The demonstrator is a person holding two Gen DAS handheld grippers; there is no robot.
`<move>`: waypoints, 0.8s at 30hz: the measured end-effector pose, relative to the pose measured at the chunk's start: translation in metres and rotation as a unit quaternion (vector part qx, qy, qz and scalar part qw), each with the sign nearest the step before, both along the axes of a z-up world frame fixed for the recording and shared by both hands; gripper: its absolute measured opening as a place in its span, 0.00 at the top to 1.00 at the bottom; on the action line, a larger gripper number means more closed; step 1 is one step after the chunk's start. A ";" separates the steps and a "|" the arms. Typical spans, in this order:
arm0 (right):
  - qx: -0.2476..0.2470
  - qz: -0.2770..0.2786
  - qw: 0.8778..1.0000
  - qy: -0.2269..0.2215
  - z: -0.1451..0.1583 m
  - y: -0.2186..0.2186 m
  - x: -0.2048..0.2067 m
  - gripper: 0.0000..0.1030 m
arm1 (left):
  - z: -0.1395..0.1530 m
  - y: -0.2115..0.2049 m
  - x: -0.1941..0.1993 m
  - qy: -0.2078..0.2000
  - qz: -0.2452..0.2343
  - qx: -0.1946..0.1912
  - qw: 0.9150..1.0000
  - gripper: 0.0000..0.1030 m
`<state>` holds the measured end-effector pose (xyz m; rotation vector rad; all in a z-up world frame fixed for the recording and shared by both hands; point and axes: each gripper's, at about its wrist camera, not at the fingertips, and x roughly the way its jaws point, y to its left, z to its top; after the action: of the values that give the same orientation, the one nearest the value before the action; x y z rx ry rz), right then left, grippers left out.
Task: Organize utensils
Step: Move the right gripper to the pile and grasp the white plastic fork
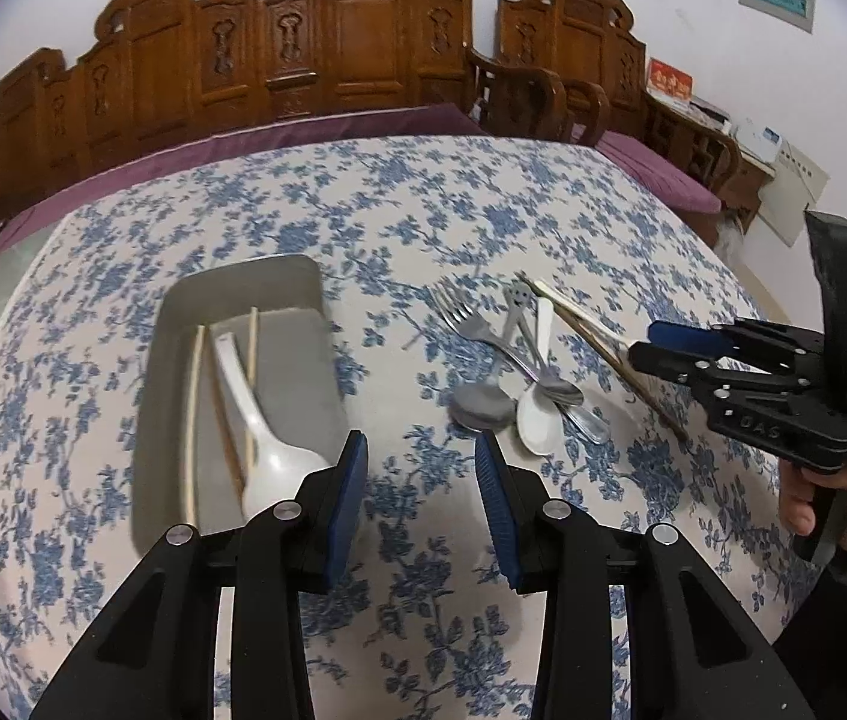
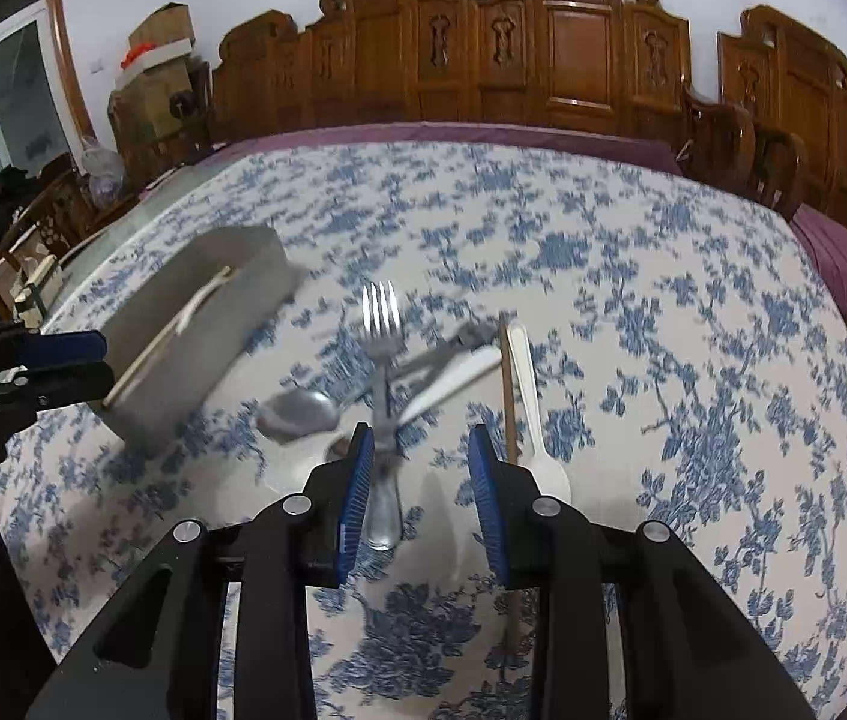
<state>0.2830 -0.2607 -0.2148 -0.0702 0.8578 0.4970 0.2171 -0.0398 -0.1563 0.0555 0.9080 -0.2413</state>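
Note:
A grey tray (image 1: 297, 372) on the floral tablecloth holds a white spoon (image 1: 267, 456) and two pale chopsticks (image 1: 192, 420). To its right lies a loose pile: a fork (image 1: 465, 321), a metal spoon (image 1: 482, 405), a white spoon (image 1: 540, 414) and chopsticks (image 1: 591, 330). My left gripper (image 1: 420, 441) hangs open over bare cloth between tray and pile, nothing in it. My right gripper (image 2: 421, 432) is open above the pile's near end. The fork (image 2: 381, 312) handle runs under its left finger. A white spoon (image 2: 528, 396) and a chopstick (image 2: 507, 384) lie by its right finger.
A carved wooden bench (image 1: 363, 30) with a purple cushion (image 1: 303, 132) lines the table's far side. The tray (image 2: 195, 372) stands left of the pile in the right wrist view, with the left gripper (image 2: 106, 362) beside it. A hand (image 1: 807, 498) holds the right gripper (image 1: 645, 343).

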 end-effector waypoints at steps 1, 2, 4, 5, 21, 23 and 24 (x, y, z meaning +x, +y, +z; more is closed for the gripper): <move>0.001 -0.001 1.000 0.006 -0.005 -0.002 0.002 0.66 | -0.002 -0.003 0.001 0.002 -0.002 0.001 1.000 0.66; 0.000 -0.002 1.000 0.010 -0.008 -0.005 0.004 0.66 | -0.003 -0.004 0.002 0.003 -0.003 0.001 1.000 0.66; -0.010 -0.006 1.000 0.011 -0.012 -0.008 0.005 0.66 | -0.005 -0.009 0.004 0.005 -0.006 0.002 1.000 0.66; -0.015 -0.008 1.000 0.015 -0.015 -0.010 0.008 0.66 | -0.006 -0.011 0.005 0.006 -0.007 0.002 1.000 0.66; -0.031 -0.003 0.999 0.026 -0.029 -0.015 0.025 0.78 | -0.022 -0.037 0.027 0.022 -0.019 0.007 1.000 0.66; -0.040 -0.009 0.999 0.021 -0.029 -0.018 0.028 0.78 | -0.023 -0.041 0.028 0.022 -0.020 0.008 1.000 0.66; -0.043 -0.010 0.999 0.020 -0.030 -0.018 0.029 0.78 | -0.024 -0.042 0.028 0.023 -0.022 0.007 0.999 0.66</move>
<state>0.3122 -0.2790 -0.2444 -0.1307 0.9188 0.4443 0.2455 -0.0822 -0.1801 0.0837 0.9550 -0.2773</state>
